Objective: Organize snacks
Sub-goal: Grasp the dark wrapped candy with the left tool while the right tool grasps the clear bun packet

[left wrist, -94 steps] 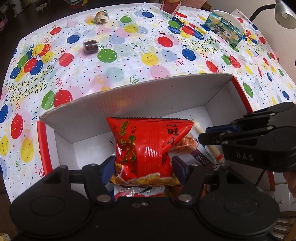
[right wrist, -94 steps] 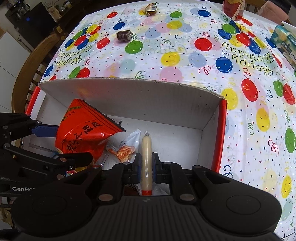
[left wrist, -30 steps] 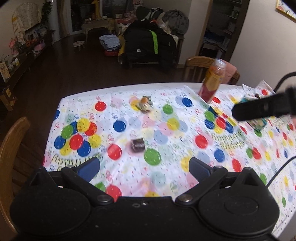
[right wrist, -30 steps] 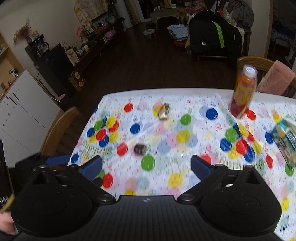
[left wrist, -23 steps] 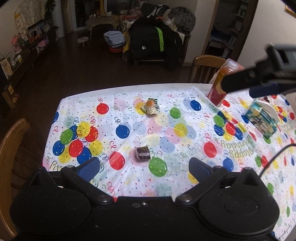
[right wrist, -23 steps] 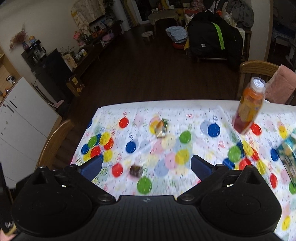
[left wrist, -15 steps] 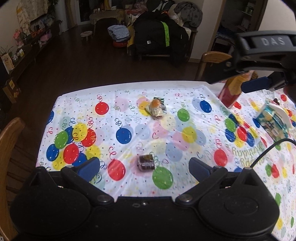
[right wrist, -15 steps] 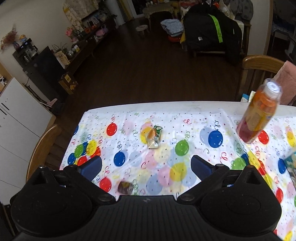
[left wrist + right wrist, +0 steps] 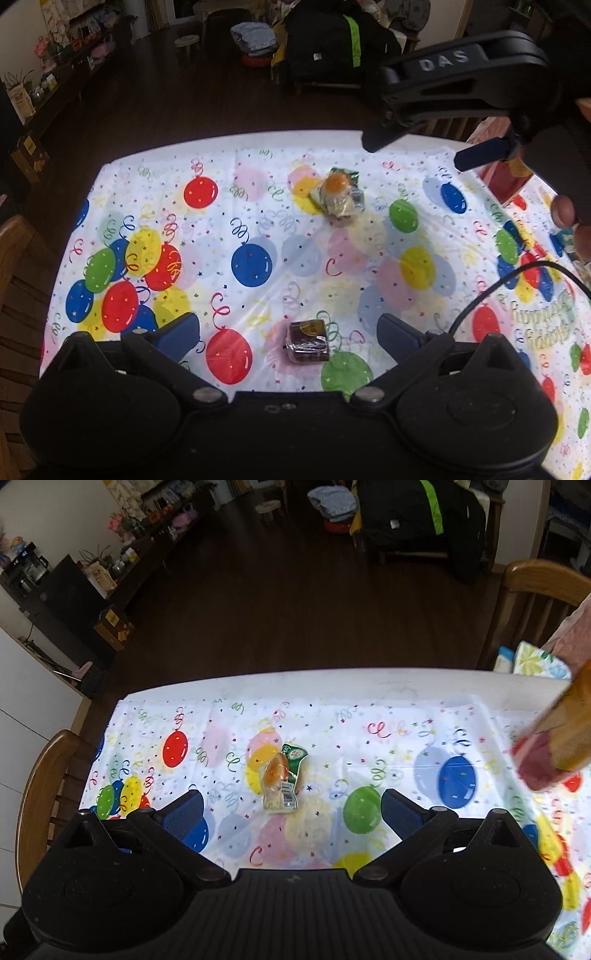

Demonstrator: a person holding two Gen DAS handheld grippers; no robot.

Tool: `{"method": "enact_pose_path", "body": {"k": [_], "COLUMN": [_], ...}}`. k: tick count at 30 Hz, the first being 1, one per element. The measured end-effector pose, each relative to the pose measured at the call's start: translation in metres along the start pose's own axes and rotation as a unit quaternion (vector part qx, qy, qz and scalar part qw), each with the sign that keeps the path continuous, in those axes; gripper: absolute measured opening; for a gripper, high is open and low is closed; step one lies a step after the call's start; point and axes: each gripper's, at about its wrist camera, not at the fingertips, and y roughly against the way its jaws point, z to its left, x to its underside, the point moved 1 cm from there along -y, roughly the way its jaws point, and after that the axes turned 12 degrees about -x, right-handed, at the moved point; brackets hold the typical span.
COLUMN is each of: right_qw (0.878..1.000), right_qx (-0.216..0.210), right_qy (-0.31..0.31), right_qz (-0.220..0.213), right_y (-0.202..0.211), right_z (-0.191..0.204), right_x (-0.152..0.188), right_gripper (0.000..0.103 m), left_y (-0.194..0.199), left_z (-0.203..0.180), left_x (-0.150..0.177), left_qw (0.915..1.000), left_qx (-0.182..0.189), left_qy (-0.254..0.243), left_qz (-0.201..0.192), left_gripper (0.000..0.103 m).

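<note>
Jaws of both grippers stand spread wide with nothing between them. Left gripper (image 9: 287, 328) hovers over the near part of the table (image 9: 258, 177), which is covered by a balloon-print cloth. A small brown wrapped snack (image 9: 308, 341) lies on the cloth in line with the gap between the left fingers, closer to the right-hand one and touching neither. Farther out, toward the far edge of the table, lies a clear-wrapped snack with an orange centre and green label (image 9: 338, 195).

Right gripper (image 9: 291, 806) is held over that same wrapped snack (image 9: 280, 777), which sits just ahead of the fingertips, roughly centred between them (no contact visible). In the left wrist view the right gripper's body (image 9: 461, 85) crosses the upper right, with fingertips of the person's hand (image 9: 567, 218) at the frame edge.

A bottle (image 9: 554, 734) at the table's far right is cut off by the frame and blurred; its label cannot be read. Wooden chairs (image 9: 40, 786) stand at the table's left side.
</note>
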Motion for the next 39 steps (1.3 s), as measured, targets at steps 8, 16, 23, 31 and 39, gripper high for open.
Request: {"method": "enact_pose_path", "body": {"k": [8,16,23,31,39], "right_qw": [1.0,0.998,0.999,0.999,0.999], "right_qx": [0.003,0.017,0.015,0.024,0.025], "right_qy": [-0.012,-0.04,-0.036,-0.008,-0.005], "right_qz": [0.028,0.037,0.036,0.036,0.037], "right_y": [-0.048,-0.08,-0.098,-0.098,-0.088], "right_z": [-0.01,-0.018,-0.012,-0.003,-0.003], "right_x": [-0.002,-0.005,-0.004,-0.001,0.007], "right_gripper": [0.103,0.102,0.071,0.037,0.036], "left_y": [-0.03,-0.05,-0.054,-0.055,-0.053], "left_z": [-0.006,-0.011,-0.014,-0.012,-0.009], "left_x": [0.002,0.01,0.012,0.011,0.009], "left_qw": [0.9991,0.9961,0.996,0.9957,0.9951], "left_qx": [0.009,0.034,0.031,0.034,0.043], "left_qy": [0.007,0.013,0.005,0.006,0.014], "left_qz": [0.042,0.081,0.083,0.086,0.089], "left_gripper": [0.092,0.076,0.059,0.042,0.028]}}
